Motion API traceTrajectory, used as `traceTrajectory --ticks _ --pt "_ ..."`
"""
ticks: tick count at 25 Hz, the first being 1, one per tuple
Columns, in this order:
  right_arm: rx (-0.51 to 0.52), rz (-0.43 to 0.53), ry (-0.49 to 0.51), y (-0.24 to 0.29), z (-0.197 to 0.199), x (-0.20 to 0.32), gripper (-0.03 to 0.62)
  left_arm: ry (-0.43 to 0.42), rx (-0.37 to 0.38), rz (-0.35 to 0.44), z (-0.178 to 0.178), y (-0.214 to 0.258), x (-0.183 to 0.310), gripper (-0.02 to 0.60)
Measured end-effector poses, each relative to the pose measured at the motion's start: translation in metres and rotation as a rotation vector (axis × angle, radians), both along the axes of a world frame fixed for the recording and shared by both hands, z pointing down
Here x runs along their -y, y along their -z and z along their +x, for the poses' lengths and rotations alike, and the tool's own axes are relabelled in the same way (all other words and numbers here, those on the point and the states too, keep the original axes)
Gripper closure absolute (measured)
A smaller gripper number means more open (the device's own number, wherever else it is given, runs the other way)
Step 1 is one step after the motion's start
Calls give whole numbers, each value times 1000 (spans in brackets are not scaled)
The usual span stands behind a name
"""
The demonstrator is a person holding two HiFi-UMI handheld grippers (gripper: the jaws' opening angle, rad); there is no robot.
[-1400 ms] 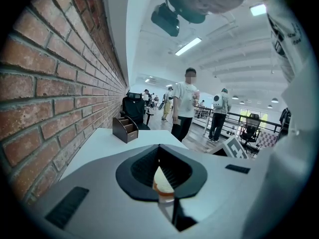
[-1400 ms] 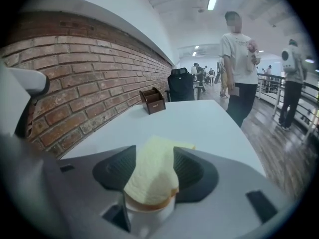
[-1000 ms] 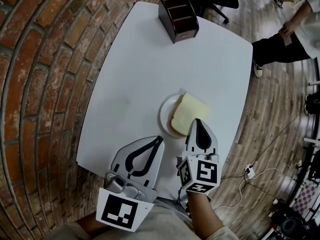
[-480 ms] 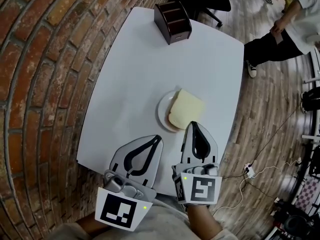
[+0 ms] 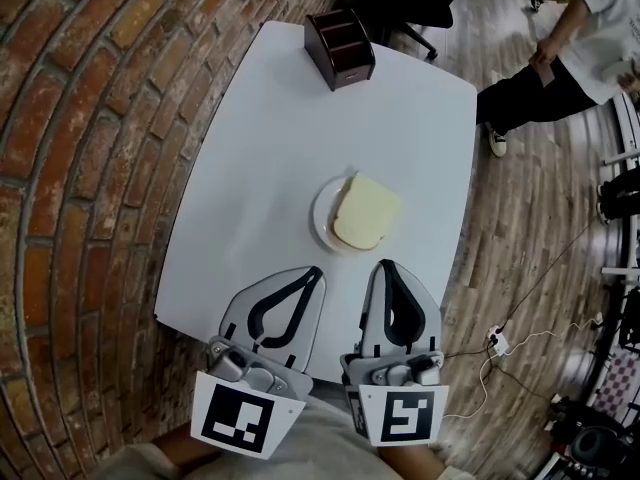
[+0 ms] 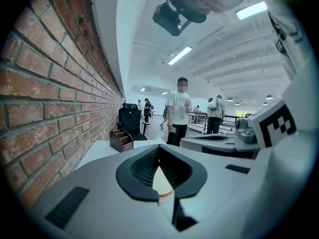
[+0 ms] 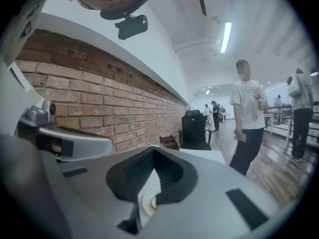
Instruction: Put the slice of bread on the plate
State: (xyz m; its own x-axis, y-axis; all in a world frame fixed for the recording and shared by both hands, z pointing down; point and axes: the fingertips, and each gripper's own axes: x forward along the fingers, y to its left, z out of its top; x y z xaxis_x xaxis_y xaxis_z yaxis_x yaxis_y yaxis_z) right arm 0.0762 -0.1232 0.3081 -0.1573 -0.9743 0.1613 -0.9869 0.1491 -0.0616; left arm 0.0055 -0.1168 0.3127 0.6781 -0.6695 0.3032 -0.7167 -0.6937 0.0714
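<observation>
**Head view.** The slice of bread (image 5: 366,213) lies flat on the white plate (image 5: 322,216), near the middle of the white table (image 5: 290,118) and a little toward its right edge. It covers most of the plate, and its right side seems to reach over the rim. Both tools sit at the near edge of the table, apart from the plate. The left tool (image 5: 318,271) and the right tool (image 5: 386,265) each have their jaws together and hold nothing. A dark wooden box (image 5: 340,46) stands at the far end, and a person (image 5: 560,58) stands on the floor beyond.

**Left gripper view.** The left tool (image 6: 159,146) is closed at its tips with nothing gripped. Through its loop shows a pale patch with a brownish line, probably the bread and plate. The box (image 6: 121,139) sits far off by the brick wall (image 6: 45,83).

**Right gripper view.** The right tool (image 7: 154,149) is likewise closed and empty.

**Risk.** The task looks done, so the main danger is disturbance. The right tool is the nearer one, and a careless sweep could clip the plate or catch the overhanging side and drag the slice off. The plate is also close enough to the table's right edge that a hard push might send it over.

**The bread.** It is pale cream-yellow, roughly square and soft-looking, with a thin darker crust along its near edge.
</observation>
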Motion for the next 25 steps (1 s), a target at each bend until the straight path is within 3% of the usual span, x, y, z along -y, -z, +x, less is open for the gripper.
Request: traceTrajectory --ticks 8,25 --pt "-10 32 45 30 -2 -38 588 7 -23 10 4 12 -14 572" --pt "3 12 87 27 -15 -65 588 -10 -29 27 4 22 -41 572"
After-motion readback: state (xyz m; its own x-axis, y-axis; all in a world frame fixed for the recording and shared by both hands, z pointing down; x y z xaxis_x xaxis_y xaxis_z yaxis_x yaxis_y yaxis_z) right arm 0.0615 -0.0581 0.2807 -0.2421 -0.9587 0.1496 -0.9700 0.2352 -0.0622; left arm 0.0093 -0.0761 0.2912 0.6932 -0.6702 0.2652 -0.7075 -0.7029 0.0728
